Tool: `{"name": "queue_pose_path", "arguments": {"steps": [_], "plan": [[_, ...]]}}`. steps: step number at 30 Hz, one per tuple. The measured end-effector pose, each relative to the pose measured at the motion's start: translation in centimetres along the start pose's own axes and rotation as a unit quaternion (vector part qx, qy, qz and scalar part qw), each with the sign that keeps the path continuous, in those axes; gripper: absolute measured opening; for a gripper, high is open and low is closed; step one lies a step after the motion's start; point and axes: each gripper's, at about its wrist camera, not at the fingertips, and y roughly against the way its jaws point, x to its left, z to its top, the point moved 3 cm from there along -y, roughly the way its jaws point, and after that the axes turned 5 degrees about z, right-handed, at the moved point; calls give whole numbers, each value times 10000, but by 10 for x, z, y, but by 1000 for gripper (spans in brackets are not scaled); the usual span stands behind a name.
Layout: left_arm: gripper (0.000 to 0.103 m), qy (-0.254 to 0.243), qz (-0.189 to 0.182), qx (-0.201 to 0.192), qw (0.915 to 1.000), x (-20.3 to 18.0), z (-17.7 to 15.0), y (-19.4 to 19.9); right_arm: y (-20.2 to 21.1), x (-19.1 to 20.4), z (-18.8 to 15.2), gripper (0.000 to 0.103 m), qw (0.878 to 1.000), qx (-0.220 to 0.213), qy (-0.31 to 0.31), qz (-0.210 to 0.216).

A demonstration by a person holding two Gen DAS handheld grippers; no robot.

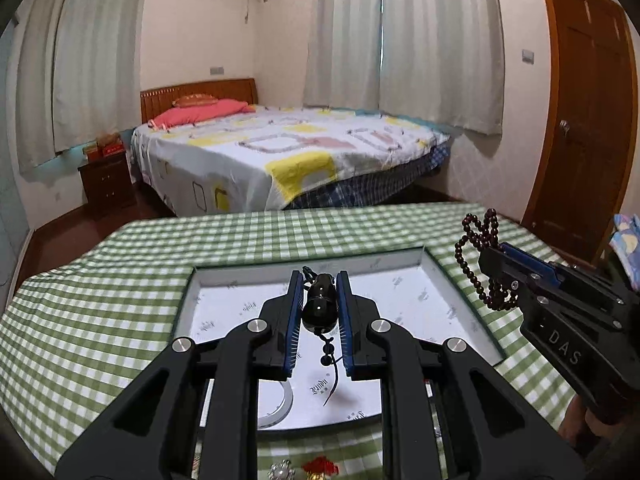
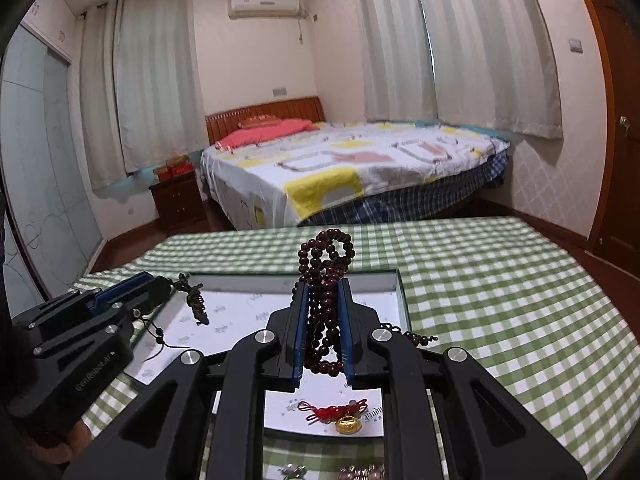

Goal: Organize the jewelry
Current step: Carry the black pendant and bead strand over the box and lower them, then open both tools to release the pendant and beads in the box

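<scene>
Beads and cords fill both views, and parts of them are hard to see. From the left wrist camera, the left gripper (image 1: 319, 312) has its two blue pads pressed onto a shiny black pendant (image 1: 319, 307), held up over the white tray (image 1: 404, 300) on the green checked cloth (image 1: 240, 236). A thin black cord (image 1: 332, 368) hangs down from the pendant, and its top end is too dark to make out. A pale curved ring (image 1: 280, 408) lies in the tray, half hidden behind the gripper arm. Small print dots the tray lining, but it is too tiny and tilted to read. At the bottom edge a red trinket (image 1: 320, 466) and a silvery one (image 1: 281, 470) are cut off. The right gripper (image 1: 496, 264) comes in from the right, with "DAS" in pale letters on its side and dark red beads (image 1: 480, 236) pinched in its tip. From the right wrist camera, the right gripper (image 2: 323, 336) is clamped on the dark red beads (image 2: 326, 264), which loop up above the pads and hang below them over the tray (image 2: 402, 300). A red knotted cord with a gold bell (image 2: 340, 416) lies in the tray, partly hidden by the gripper arms. The left gripper (image 2: 160, 284) reaches in from the left; the pendant is hidden in its tip, and only a dark tassel (image 2: 198, 304) shows hanging over the tray. Pale writing on its side is too blurry to read. Shiny bits at the bottom edge are cut off.
</scene>
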Motion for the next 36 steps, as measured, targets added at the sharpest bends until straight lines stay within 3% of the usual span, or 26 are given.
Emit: {"name": "queue_pose_path", "arguments": {"steps": [9, 20, 30, 36], "plan": [[17, -106, 30, 835, 9964, -7, -33, -60, -50, -13, -29, 15, 9974, 717, -94, -53], [17, -156, -54, 1395, 9901, -12, -47, -89, -78, -22, -51, 15, 9906, 1347, -184, -133], [17, -131, -57, 1579, 9873, -12, -56, -99, -85, -23, -55, 16, 9883, 1506, -166, -181], [39, -40, -27, 1564, 9877, -9, -56, -100, -90, -20, -56, 18, 9866, 1614, -143, -168]]}}
